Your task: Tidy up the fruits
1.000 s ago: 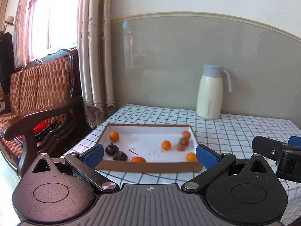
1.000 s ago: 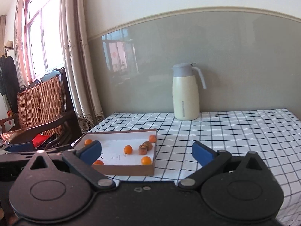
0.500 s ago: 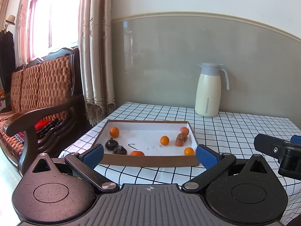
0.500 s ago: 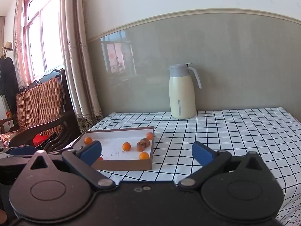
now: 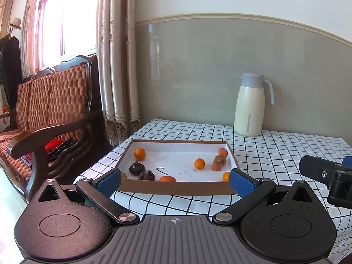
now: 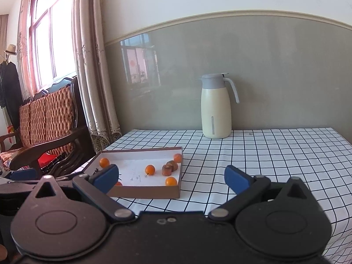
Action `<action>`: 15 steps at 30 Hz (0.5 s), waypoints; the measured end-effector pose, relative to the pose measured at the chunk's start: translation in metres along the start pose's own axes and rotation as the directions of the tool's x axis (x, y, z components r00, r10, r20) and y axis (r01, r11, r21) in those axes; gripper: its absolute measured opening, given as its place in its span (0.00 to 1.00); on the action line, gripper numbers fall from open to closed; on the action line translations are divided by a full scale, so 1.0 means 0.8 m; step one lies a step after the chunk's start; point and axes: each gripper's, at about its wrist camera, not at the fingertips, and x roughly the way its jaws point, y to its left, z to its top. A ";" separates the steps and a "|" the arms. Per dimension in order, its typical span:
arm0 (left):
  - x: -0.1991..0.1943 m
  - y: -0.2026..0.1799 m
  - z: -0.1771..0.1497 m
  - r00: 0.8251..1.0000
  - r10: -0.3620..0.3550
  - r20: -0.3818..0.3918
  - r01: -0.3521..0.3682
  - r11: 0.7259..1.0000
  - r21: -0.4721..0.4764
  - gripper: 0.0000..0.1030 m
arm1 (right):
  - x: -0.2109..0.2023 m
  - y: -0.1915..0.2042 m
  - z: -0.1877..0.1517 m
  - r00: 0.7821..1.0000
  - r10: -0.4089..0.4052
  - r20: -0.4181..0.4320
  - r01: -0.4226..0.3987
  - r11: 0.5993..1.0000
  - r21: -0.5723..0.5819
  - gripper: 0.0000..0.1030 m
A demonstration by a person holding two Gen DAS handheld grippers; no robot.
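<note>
Both the left gripper and right gripper are backing off, jaws wide and empty, so the box is shrinking while the fruits are sitting scattered inside it.

Both wrist cameras look forward, low over the bench's near edge, toward the wall; the left faces the shallow box squarely; the right sits further right; both share box and thermos jug.

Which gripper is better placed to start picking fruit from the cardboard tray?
Probably the left gripper: its open jaws frame the shallow brown cardboard tray head-on. The right gripper, also open, points past the tray's right side.
</note>
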 end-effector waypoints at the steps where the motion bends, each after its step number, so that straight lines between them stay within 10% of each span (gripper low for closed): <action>1: 0.000 0.000 0.000 1.000 0.003 0.001 -0.003 1.000 0.000 1.00 | 0.001 0.001 0.000 1.000 0.000 -0.001 0.000 1.000 -0.001 0.94; 15: 0.000 0.004 -0.002 1.000 0.011 0.004 -0.011 1.000 0.010 1.00 | 0.009 0.004 0.001 1.000 -0.007 -0.011 0.007 1.000 -0.006 0.94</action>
